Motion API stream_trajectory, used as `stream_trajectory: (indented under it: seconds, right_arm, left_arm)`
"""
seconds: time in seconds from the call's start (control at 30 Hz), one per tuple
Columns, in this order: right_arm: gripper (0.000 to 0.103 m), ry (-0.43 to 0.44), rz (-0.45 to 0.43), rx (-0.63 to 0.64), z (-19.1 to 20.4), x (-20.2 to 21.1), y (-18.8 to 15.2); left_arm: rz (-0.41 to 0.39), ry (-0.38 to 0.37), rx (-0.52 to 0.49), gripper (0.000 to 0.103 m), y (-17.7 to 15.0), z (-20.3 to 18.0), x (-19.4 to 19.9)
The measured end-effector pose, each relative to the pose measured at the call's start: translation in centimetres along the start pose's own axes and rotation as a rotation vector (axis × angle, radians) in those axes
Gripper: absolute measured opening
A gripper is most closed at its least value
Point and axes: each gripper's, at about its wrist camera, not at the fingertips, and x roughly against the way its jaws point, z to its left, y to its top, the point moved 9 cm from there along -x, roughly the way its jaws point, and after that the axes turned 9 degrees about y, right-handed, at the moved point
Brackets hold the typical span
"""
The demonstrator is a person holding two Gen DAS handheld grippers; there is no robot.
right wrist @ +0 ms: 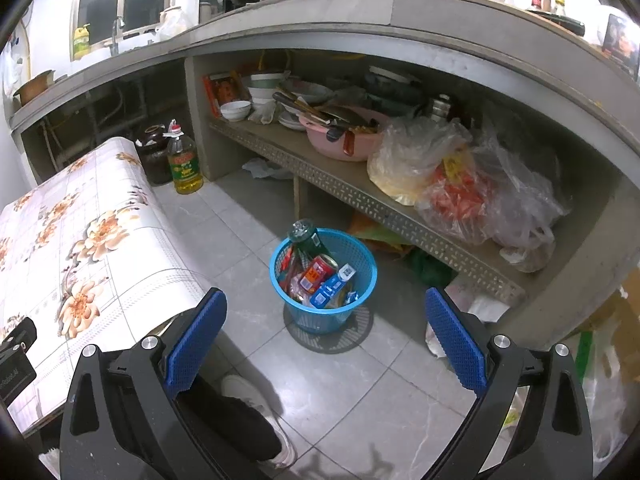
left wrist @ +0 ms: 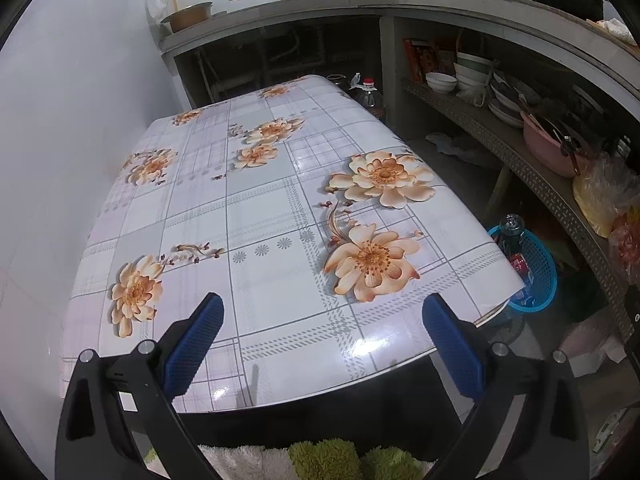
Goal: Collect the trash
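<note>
Right hand-held gripper [right wrist: 324, 334] released, left hand-held gripper [left wrist: 322, 330] released — bottle [right wrist: 309, 240] upright-tilted in basket [right wrist: 362, 254].

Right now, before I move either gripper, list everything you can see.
table: one, white floral cloth, beside the wall
basket: one, blue, on the floor, holding trash
bottle: one, dark green, upright in the basket
can: one, red, in the basket
carton: one, blue and white, in the basket
oil bottle: one, yellow, on the floor by the table
basin: one, pink, on the shelf
plastic bags: several, clear, on the shelf
shoe: one, white, on the floor
left gripper: open
right gripper: open
</note>
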Motion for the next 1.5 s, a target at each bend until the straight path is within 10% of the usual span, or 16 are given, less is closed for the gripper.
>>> stream_trajectory:
  seconds: [1.5]
  right_arm:
    - [0.095,0.001,-0.007,0.024,-0.04,0.07,0.91]
  left_arm:
    - [0.005,-0.005,0.005,0.097,0.14,0.19,-0.12]
